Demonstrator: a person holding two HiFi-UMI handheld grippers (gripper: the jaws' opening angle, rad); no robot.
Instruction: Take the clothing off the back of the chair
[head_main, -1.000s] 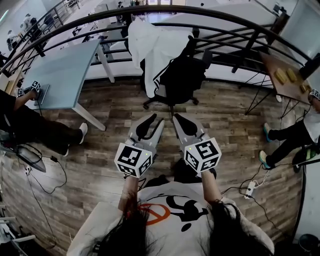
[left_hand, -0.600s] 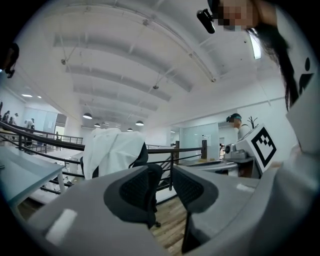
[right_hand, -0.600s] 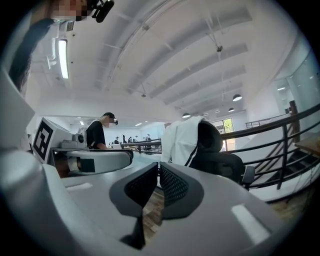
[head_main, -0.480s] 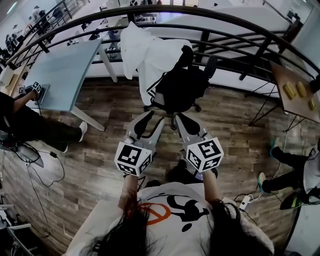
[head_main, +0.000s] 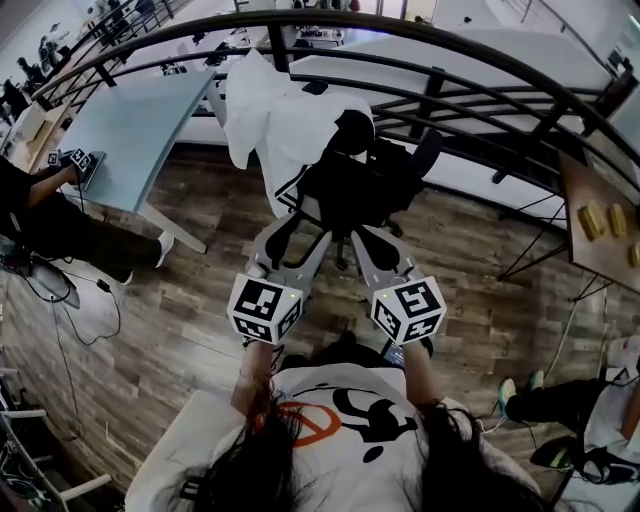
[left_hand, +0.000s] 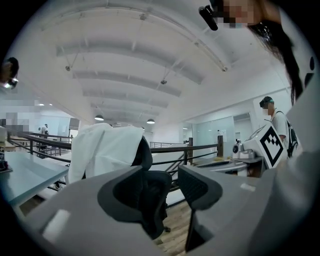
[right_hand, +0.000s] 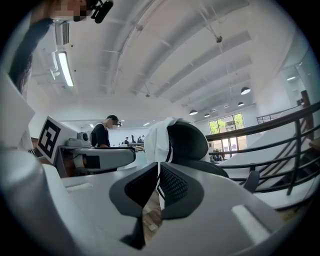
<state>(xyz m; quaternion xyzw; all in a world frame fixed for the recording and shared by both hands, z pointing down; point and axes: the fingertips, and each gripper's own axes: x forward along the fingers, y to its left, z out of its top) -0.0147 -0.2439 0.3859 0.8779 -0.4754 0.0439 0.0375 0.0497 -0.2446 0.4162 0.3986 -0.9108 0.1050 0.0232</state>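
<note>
Now: white garment (head_main: 270, 115) draped over back of black office chair (head_main: 350, 190), hanging mostly down chair's left side in head view, black stripes near hem. Left gripper (head_main: 287, 232) just short of chair, roughly level, jaws wide apart, nothing between them, clear of garment. Right gripper (head_main: 362, 240) also just short of chair, jaws closed to thin slit, empty. Black railing (head_main: 480, 62) behind chair; pale desk (head_main: 130, 130) left of chair.
</note>
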